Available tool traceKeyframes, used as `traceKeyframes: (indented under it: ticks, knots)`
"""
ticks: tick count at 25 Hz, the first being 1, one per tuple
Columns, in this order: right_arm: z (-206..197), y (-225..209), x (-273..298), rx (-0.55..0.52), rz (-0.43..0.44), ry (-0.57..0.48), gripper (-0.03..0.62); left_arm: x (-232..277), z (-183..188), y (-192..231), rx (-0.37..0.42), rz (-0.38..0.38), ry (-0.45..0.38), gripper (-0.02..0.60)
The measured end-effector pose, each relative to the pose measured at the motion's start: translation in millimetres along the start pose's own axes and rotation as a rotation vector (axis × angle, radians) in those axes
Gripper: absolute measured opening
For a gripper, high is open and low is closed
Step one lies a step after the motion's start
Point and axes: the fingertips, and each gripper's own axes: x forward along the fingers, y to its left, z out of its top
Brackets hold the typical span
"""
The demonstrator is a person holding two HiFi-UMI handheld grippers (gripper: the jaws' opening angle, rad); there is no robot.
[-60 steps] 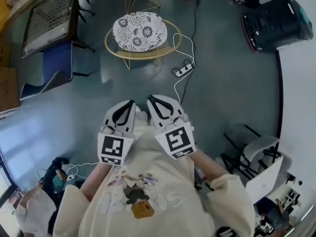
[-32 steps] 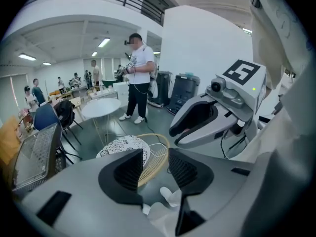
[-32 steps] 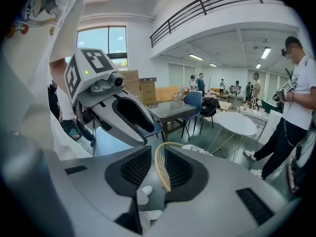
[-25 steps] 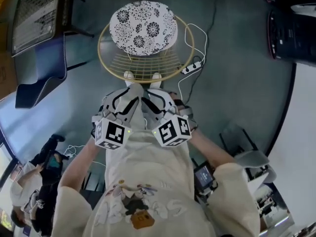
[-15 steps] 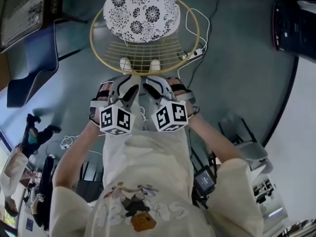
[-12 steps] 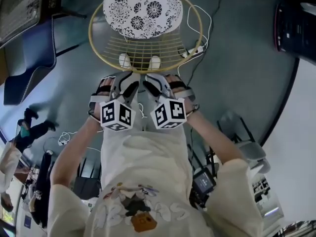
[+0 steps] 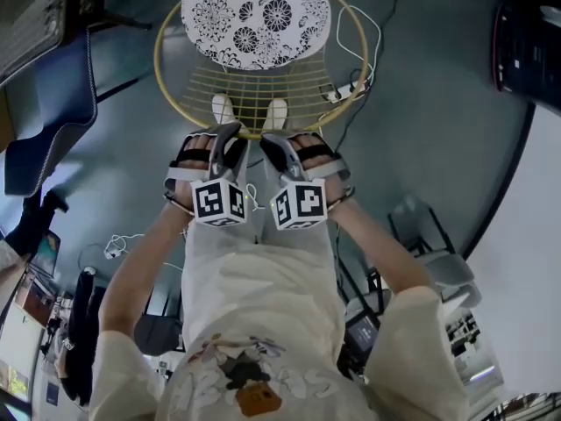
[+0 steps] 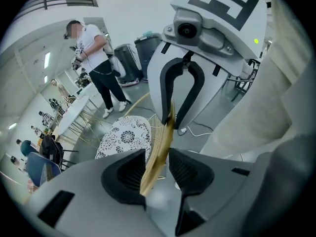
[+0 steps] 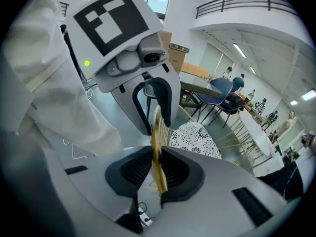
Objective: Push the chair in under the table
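Note:
The chair has a gold wire frame and a round white cushion with black flowers; it stands on the grey floor straight ahead of me. Both grippers reach down to the near top rim of its wire back. My left gripper has the gold rim between its jaws, which are closing with a gap still showing beside the pads. My right gripper is closing too, and its pads squeeze the rim. Each gripper view shows the other gripper close alongside on the same rim.
My shoes show through the wire back. A white power strip and cable lie on the floor right of the chair. A blue chair stands at the left, a white chair at the right. A person stands farther off.
The chair has come nearer in the head view. Both grippers have dropped and rolled upright onto the chair's back rim, which now lies between their jaws.

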Motion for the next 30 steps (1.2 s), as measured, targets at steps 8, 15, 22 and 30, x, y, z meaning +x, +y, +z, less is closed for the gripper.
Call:
traceKeyframes:
  ticks: [8, 15, 22, 30]
  knots:
    - [-1.1, 2.2, 0.2, -0.02, -0.027, -0.007, 0.061, 5.3, -3.6, -3.2, -0.025, 0.002, 0.027, 0.115]
    - [-1.4, -0.1, 0.6, 0.023, -0.056, -0.01, 0.061, 5.9, -4.3, -0.8, -0.051, 0.029, 0.034, 0.117]
    - [-2.8, 1.5, -0.9, 0.045, -0.106, -0.017, 0.061, 5.6, -3.3, -2.3, -0.066, 0.078, 0.032, 0.117]
    - [-1.5, 5.4, 11.8, 0.067, -0.171, -0.025, 0.061, 11.5, -14.7, -1.9, -0.031, 0.13, 0.015, 0.117]
